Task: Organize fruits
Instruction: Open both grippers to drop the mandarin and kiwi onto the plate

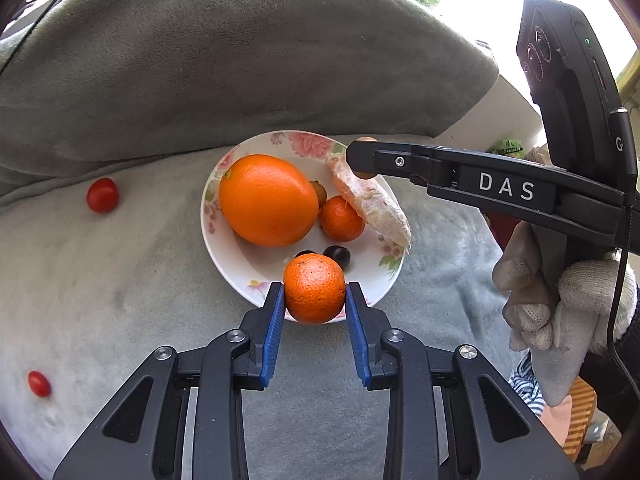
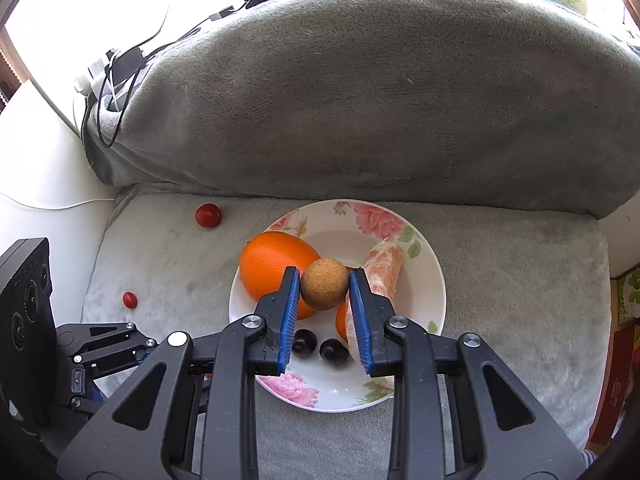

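Just above the near rim of the white floral plate, the left tongs clamp a small orange mandarin; the right tongs grip a round brown fruit over the plate's large orange.

Both wrist views close, angled down, sharing plate

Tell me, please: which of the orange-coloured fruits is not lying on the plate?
The small mandarin clamped in the left gripper. The big orange and the other small mandarin lie on the plate.
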Demonstrator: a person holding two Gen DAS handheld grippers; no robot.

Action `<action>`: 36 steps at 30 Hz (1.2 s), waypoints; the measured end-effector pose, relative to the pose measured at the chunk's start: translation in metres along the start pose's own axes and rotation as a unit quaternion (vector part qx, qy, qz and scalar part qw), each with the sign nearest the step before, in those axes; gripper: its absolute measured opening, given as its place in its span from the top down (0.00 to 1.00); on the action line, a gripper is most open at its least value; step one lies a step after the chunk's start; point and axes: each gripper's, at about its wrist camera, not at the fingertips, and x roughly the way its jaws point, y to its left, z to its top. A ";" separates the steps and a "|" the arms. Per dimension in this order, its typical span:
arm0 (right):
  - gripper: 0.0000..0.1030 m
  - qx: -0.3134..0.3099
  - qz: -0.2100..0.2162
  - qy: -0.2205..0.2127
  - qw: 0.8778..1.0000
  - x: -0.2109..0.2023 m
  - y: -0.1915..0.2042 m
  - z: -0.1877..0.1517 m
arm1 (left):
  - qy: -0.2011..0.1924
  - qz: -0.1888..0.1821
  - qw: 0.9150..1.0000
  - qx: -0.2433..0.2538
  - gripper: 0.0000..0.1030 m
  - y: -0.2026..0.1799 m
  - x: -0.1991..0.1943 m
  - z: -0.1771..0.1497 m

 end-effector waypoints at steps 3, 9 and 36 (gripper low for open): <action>0.74 0.004 0.000 0.001 1.000 0.002 -0.004 0.004 | 0.001 -0.002 1.000 0.002 0.72 -0.003 0.003 0.003; 0.74 0.009 -0.001 0.005 1.000 0.009 -0.009 0.011 | 0.005 -0.005 1.000 0.009 0.72 -0.009 0.006 0.005; 0.41 0.024 -0.011 0.007 1.000 0.025 -0.015 0.020 | 0.016 -0.011 1.000 0.003 0.67 -0.013 0.005 0.011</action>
